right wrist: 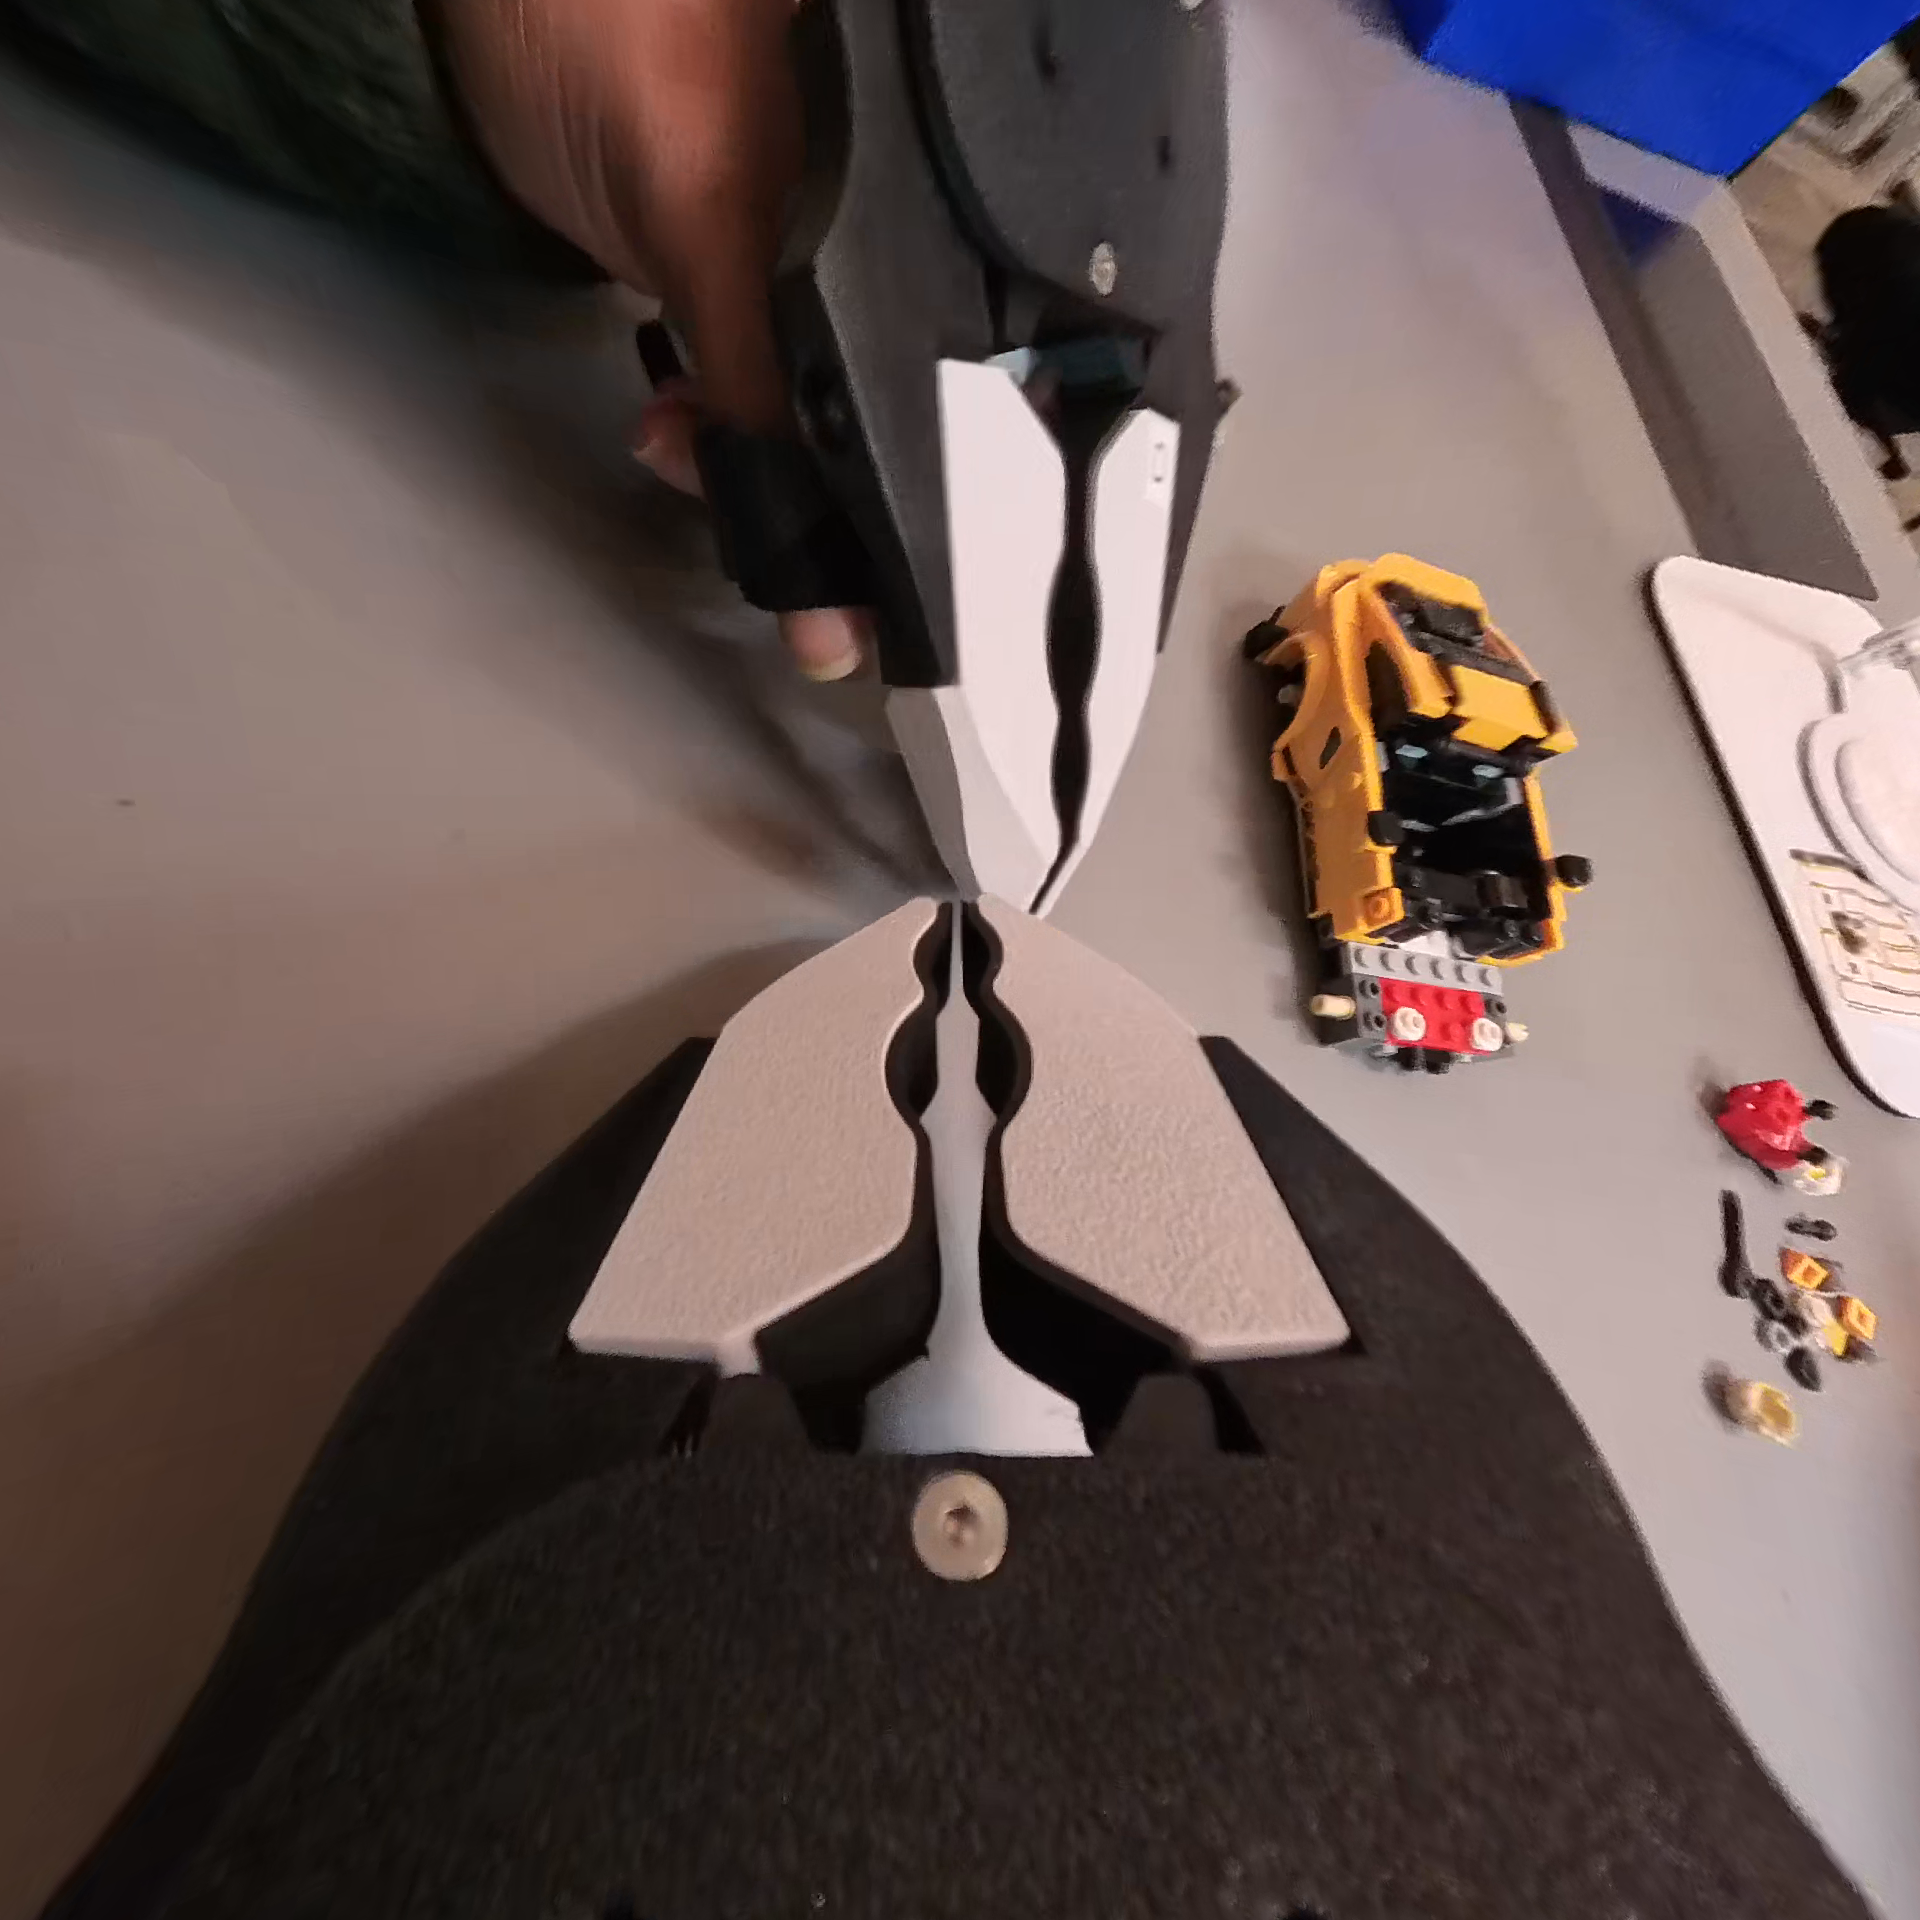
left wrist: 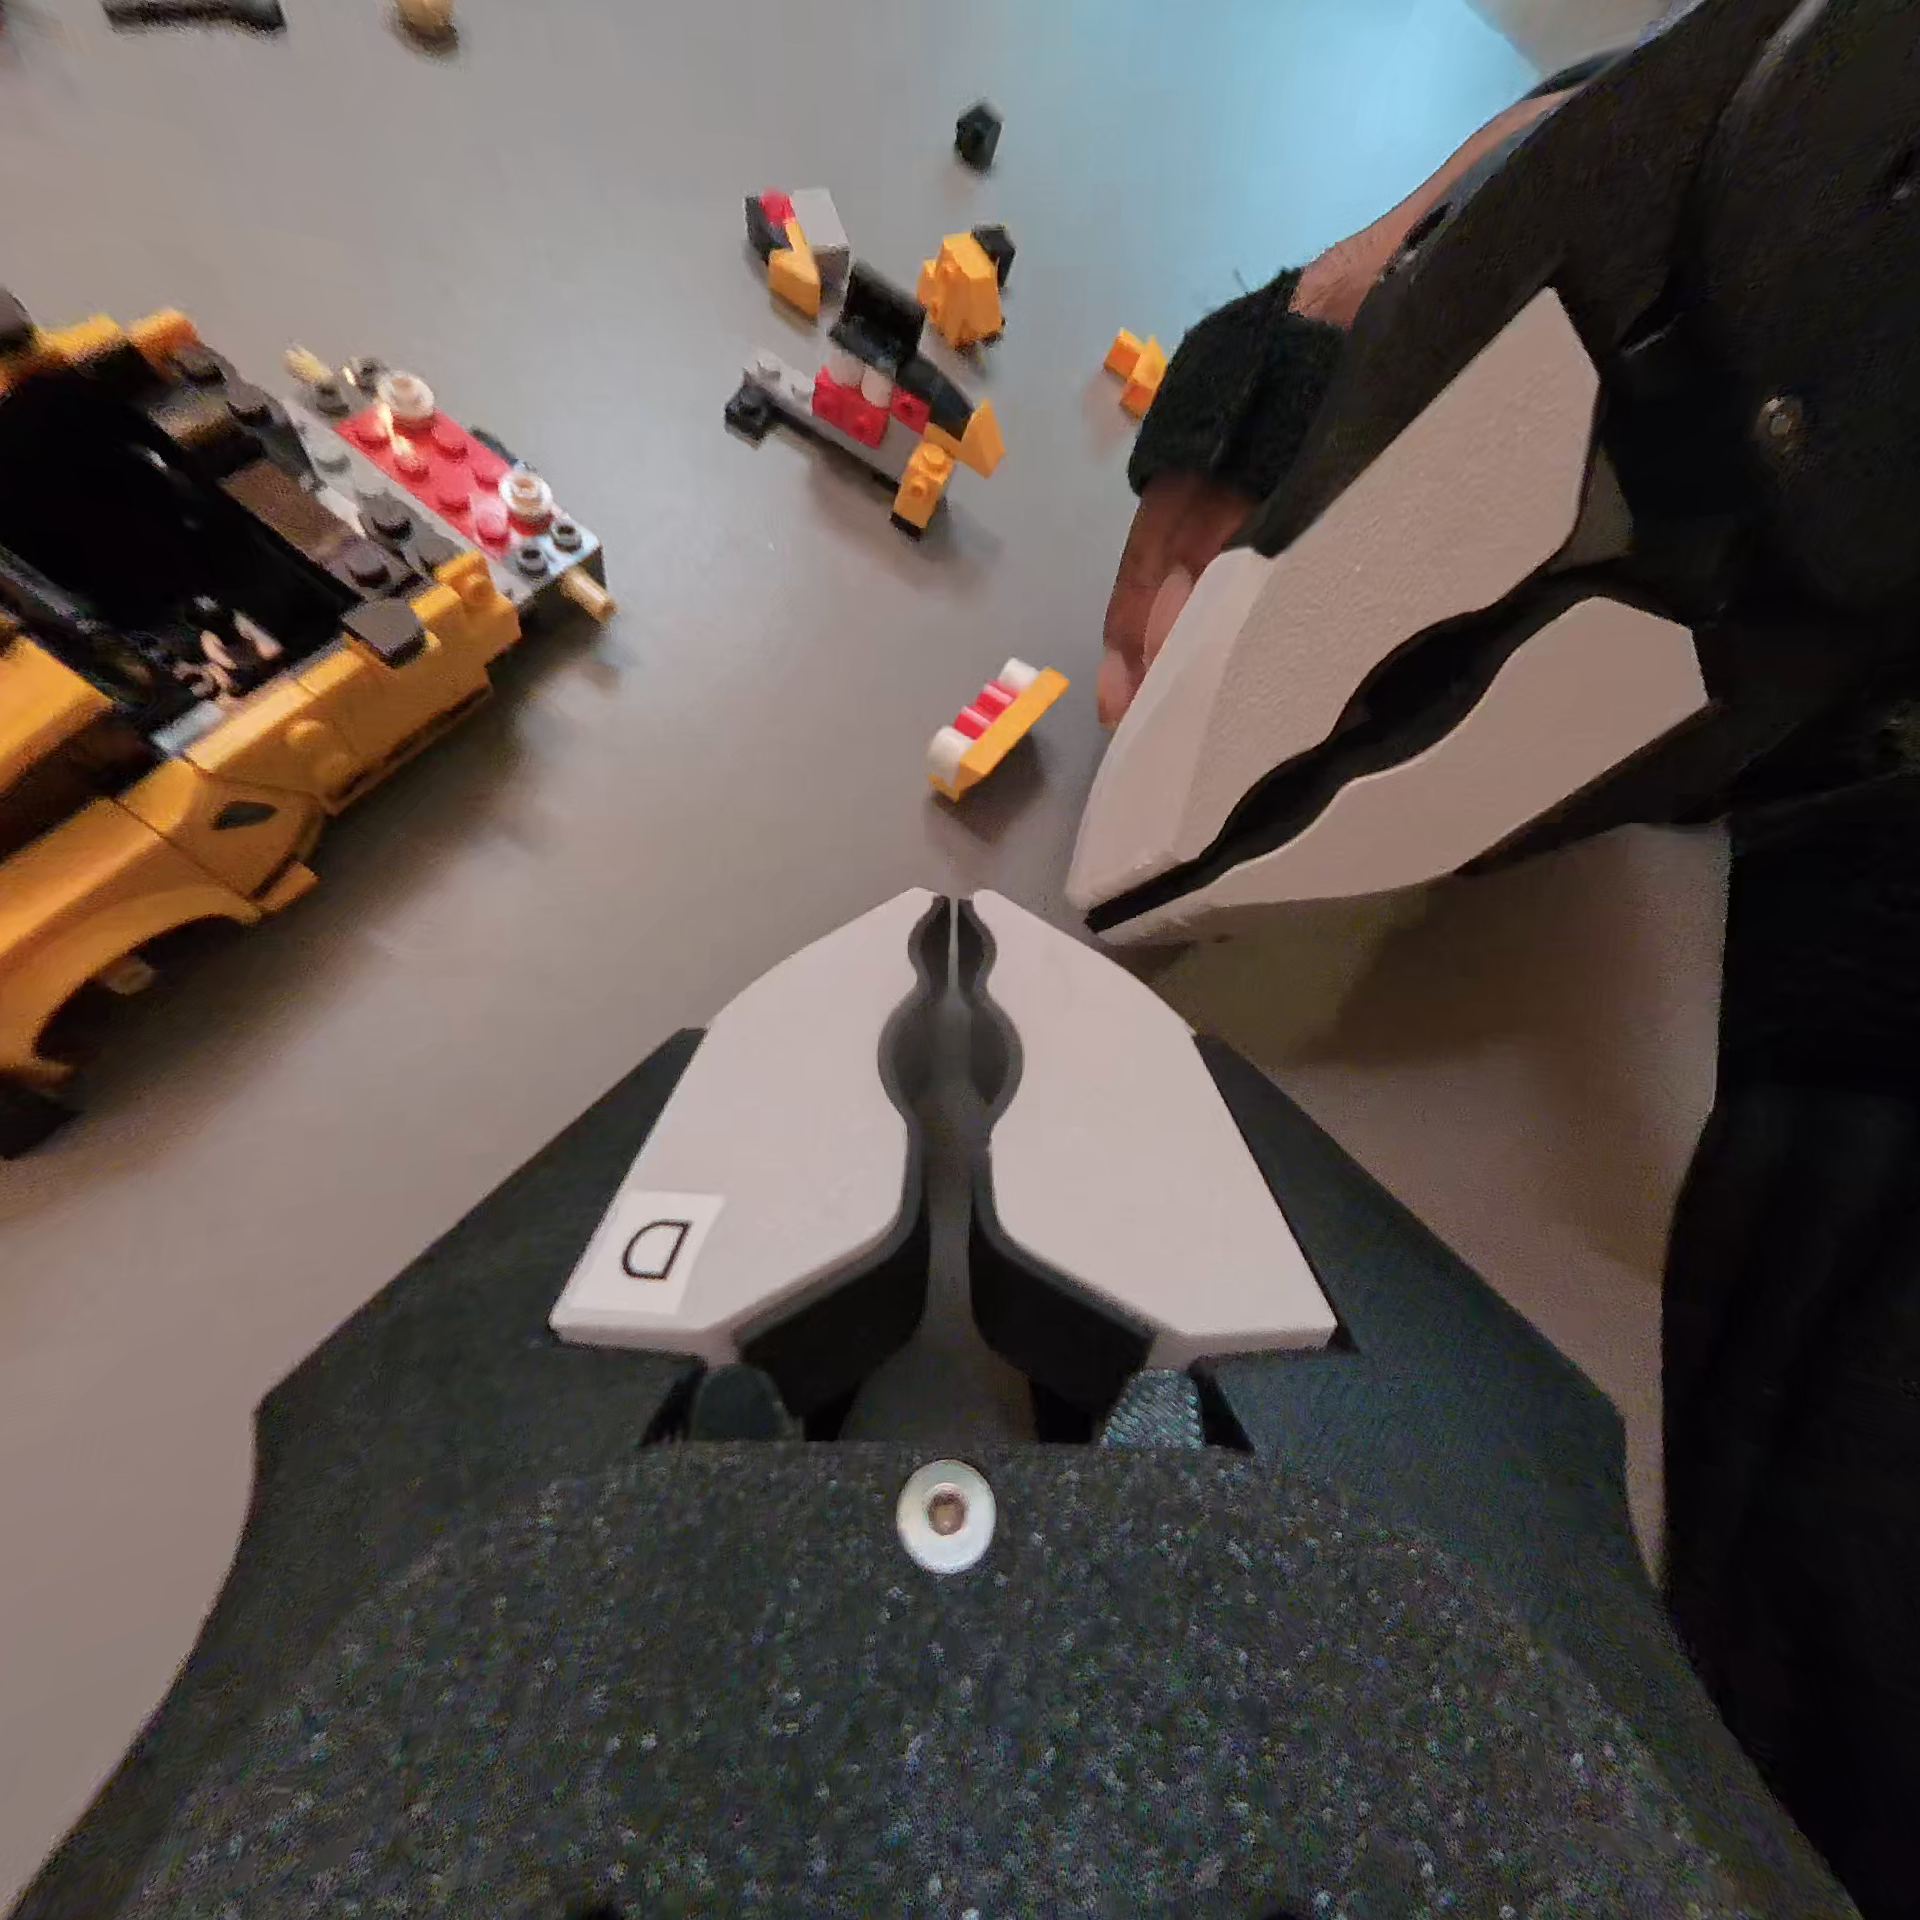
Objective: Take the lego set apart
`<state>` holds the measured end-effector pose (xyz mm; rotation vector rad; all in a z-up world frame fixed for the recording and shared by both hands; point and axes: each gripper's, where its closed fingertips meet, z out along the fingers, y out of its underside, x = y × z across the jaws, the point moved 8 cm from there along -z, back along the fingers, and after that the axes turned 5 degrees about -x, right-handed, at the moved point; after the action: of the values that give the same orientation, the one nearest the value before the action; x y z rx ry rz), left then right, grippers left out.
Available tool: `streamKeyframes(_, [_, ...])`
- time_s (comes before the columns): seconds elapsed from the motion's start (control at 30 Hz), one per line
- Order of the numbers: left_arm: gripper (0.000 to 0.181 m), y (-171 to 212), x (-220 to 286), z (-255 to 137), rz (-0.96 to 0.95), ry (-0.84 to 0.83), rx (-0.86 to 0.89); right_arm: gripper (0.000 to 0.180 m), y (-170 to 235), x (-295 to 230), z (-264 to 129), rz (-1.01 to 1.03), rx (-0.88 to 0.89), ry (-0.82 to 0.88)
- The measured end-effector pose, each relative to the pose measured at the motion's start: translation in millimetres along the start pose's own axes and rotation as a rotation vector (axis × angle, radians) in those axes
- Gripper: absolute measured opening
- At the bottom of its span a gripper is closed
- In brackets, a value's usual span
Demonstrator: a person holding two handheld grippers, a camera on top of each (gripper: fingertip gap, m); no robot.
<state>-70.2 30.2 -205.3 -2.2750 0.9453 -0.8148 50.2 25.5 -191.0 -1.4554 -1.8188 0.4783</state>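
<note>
A yellow and black lego car [left wrist: 208,665] stands on the grey table at the left, with its red and grey rear plate [left wrist: 457,478] exposed; it also shows in the right wrist view [right wrist: 1423,800]. My left gripper [left wrist: 954,902] is shut and empty, well to the right of the car. My right gripper [right wrist: 958,909] is shut and empty; in the left wrist view its tips [left wrist: 1096,914] nearly touch the left gripper's tips. A small yellow, red and white piece [left wrist: 992,727] lies just beyond both tips.
Several loose pieces lie behind: a red, grey and black cluster [left wrist: 873,416], yellow bits [left wrist: 961,286], a black brick [left wrist: 977,130]. The right wrist view shows a white tray [right wrist: 1756,790] at the right, small parts [right wrist: 1797,1309], a red piece [right wrist: 1761,1127], and a blue bin [right wrist: 1621,73]. Left and right tips are no more than a few centimetres apart. Both grippers' tips are roughly 25 centimetres from the red piece [right wrist: 1761,1127].
</note>
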Motion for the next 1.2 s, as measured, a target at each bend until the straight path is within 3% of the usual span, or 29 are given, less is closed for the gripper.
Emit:
streamKeyframes(0.17, [0.004,-11.6,-3.6,-18.5,0.047,-0.059,0.150,0.016,-2.5,38.6,-36.2,0.236,0.267,0.115])
streamKeyframes(0.3, [0.004,-24.5,-5.3,-43.9,0.129,-0.154,0.332,0.035,18.2,86.2,-86.1,0.501,0.510,0.390])
streamKeyframes(0.47, [0.000,-30.0,-20.1,-74.2,0.157,-0.332,0.490,0.048,60.2,117.8,-130.5,0.617,0.552,0.731])
streamKeyframes(0.57, [0.000,-31.9,-32.8,-92.9,0.099,-0.383,0.587,0.037,73.4,125.0,-141.0,0.638,0.532,0.814])
streamKeyframes(0.67, [0.000,-35.4,-47.4,-112.5,0.068,-0.466,0.661,0.000,79.9,126.6,-142.7,0.633,0.494,0.857])
streamKeyframes(0.77, [0.000,-41.2,-61.6,-131.2,0.070,-0.556,0.711,0.000,83.2,128.0,-140.0,0.608,0.440,0.882])
streamKeyframes(0.97, [0.018,-62.1,-100.5,-167.3,0.026,-0.723,0.766,0.000,85.0,127.8,-138.6,0.638,0.457,0.870])
streamKeyframes(1.2, [0.032,-105.3,-166.0,-185.2,-0.034,-0.840,0.724,0.000,81.8,124.9,-131.3,0.614,0.444,0.846])
